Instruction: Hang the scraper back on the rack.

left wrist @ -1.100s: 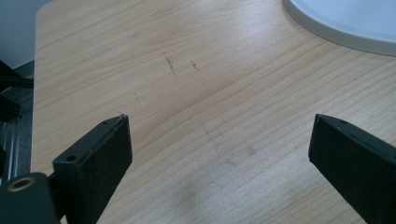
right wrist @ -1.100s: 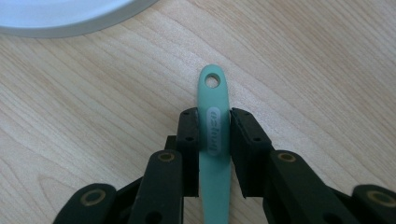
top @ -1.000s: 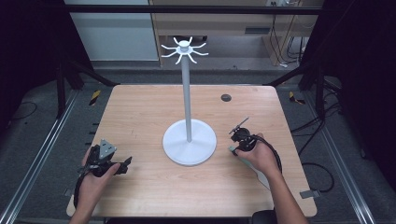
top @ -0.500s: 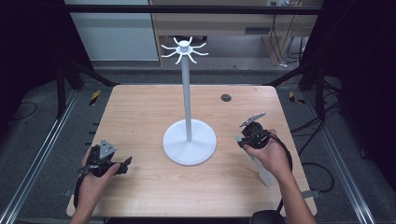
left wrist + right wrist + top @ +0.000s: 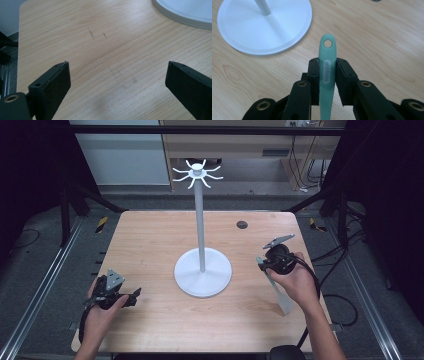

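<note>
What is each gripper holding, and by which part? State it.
The right gripper clamps a teal utensil handle just below its hanging-hole end. The left gripper is open, holding nothing.

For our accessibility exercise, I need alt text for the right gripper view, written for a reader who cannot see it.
Two black jaws of the right gripper are shut on the handle of a pale green utensil, whose tip with a round hanging hole points away from the camera. Beyond it, on the wooden table, sits the round white base of a stand with its pole rising out of frame.
</note>
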Motion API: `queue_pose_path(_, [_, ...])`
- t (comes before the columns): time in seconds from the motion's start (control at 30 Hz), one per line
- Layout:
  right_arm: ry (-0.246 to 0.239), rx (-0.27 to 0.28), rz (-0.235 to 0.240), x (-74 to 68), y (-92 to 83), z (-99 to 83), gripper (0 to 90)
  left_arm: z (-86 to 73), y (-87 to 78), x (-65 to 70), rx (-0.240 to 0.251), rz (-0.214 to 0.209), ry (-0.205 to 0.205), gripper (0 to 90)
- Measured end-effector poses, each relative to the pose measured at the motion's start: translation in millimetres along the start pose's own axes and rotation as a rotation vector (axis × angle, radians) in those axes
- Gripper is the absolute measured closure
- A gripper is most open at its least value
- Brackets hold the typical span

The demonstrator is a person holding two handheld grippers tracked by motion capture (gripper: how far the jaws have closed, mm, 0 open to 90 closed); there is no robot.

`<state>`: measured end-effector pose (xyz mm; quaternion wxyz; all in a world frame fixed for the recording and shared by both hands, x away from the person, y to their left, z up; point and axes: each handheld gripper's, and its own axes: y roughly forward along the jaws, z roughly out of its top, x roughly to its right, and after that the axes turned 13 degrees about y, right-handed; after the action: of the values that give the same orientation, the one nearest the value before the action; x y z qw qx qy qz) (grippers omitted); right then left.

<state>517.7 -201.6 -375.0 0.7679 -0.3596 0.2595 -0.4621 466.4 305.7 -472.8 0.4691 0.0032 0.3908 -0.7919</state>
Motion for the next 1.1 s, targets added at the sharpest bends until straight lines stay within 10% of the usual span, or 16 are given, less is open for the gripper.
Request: queue_pose_path(1.1, [0.021, 0.294, 0.038, -9.6, -41.0, 26.0, 74.6, -0.2, 0.1, -0.1, 0.002, 0.002, -0.004, 5.8])
